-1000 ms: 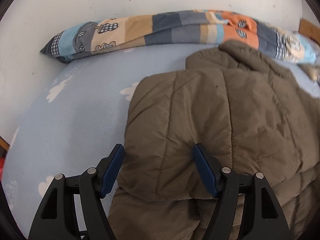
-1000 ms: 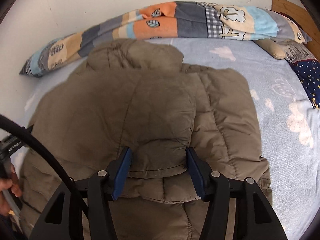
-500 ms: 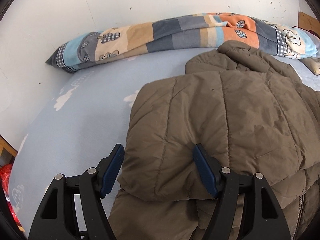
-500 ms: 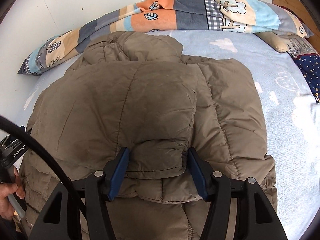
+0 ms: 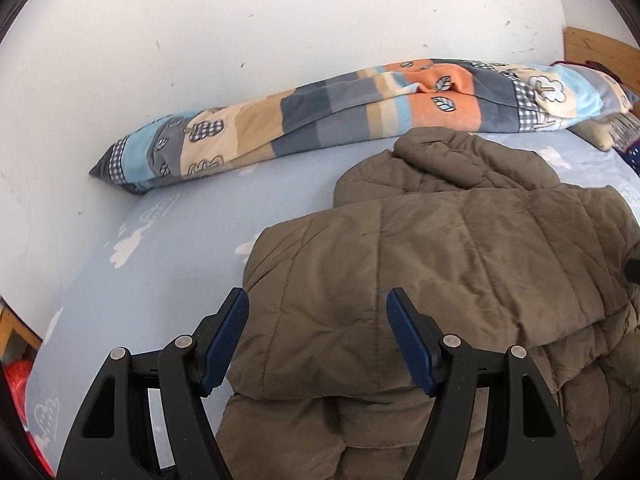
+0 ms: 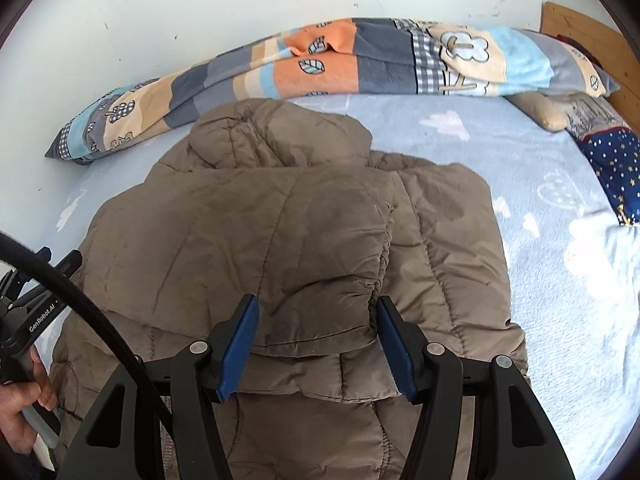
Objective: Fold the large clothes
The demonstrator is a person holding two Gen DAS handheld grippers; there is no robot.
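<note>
The olive puffer jacket (image 6: 304,240) is spread on the cloud-print bedsheet (image 6: 560,280), its hood at twelve o'clock toward the patchwork blanket (image 6: 320,68). Both sleeves lie folded inward, narrowing it. The left gripper (image 5: 316,328) and right gripper (image 6: 316,328) are held apart, gripping nothing, over the lower part of the jacket, ready, it seems, for the lengthwise fold.

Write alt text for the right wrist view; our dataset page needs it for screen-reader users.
An open right gripper hovers over a folded olive puffer jacket lying on a light blue bed sheet. A patchwork blanket lies along the white wall behind.
</note>
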